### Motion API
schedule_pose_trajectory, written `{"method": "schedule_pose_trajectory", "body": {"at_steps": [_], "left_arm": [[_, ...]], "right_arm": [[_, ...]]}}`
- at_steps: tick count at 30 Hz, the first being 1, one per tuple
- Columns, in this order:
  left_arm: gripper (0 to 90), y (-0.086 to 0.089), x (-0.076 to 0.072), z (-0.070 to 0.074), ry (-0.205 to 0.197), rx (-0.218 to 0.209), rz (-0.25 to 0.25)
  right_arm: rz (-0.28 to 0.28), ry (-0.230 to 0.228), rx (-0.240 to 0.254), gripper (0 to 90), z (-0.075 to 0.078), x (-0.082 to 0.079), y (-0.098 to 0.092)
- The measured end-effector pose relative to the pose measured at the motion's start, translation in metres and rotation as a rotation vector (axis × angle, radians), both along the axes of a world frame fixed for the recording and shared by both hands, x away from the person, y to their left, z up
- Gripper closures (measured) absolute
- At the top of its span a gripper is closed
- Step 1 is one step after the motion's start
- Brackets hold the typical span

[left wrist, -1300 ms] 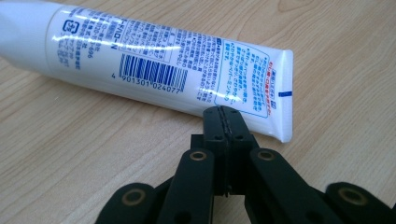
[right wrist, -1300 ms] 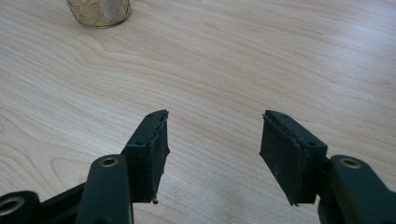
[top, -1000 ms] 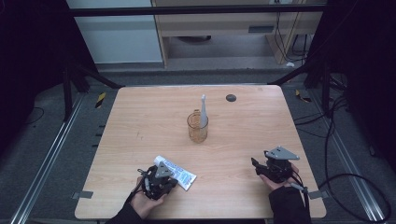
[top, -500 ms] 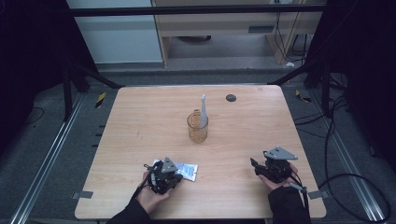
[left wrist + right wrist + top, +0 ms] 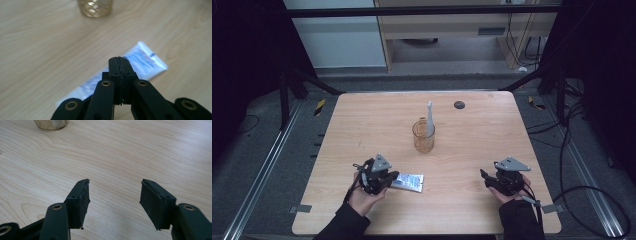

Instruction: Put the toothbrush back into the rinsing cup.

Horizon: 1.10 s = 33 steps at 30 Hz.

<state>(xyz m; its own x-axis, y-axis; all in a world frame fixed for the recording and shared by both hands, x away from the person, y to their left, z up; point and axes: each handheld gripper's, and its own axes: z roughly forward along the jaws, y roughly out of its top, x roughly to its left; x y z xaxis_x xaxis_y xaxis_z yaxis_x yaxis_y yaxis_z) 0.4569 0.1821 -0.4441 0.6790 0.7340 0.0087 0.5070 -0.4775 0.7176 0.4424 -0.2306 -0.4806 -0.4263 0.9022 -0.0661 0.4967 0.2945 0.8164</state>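
A white and blue tube (image 5: 410,181) lies flat on the wooden table (image 5: 472,145) near the front left. My left gripper (image 5: 391,178) hovers over its left end, jaws pressed together. In the left gripper view the shut jaws (image 5: 119,60) show nothing between the pads, and the tube (image 5: 146,60) runs slantwise beneath them. My right gripper (image 5: 485,176) rests at the front right with its jaws wide apart, and in its own view (image 5: 113,195) only bare wood lies between them. An amber glass cup (image 5: 423,137) stands mid-table with a white stick-like item (image 5: 430,116) upright in it.
A small dark round spot (image 5: 459,104) sits near the table's far edge. The cup's base shows at the top of the left gripper view (image 5: 95,8) and of the right gripper view (image 5: 51,124). Cables and metal rails run along the floor at both sides.
My left gripper has moved right and lifted a little. The tube has turned from a slant to nearly level and sits farther right. The right gripper has kept still.
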Motion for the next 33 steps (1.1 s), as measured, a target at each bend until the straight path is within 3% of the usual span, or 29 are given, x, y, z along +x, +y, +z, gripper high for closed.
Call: {"method": "schedule_pose_trajectory", "body": {"at_steps": [5, 9, 20, 33], "left_arm": [[89.3, 0.019, 0.026, -0.003, 0.018, 0.026, 0.062], [89.3, 0.026, 0.036, -0.011, 0.049, 0.053, 0.074], [89.3, 0.025, 0.037, -0.018, 0.096, 0.076, 0.044], [89.3, 0.029, 0.026, -0.018, 0.111, 0.072, 0.043]], "right_arm": [[0.004, 0.007, 0.001, 40.5, -0.001, 0.001, 0.002], [0.007, 0.009, -0.002, 40.5, -0.002, 0.002, 0.003], [0.008, 0.006, -0.003, 40.5, -0.002, 0.002, 0.003], [0.011, 0.006, -0.007, 40.4, -0.002, 0.002, 0.003]]}}
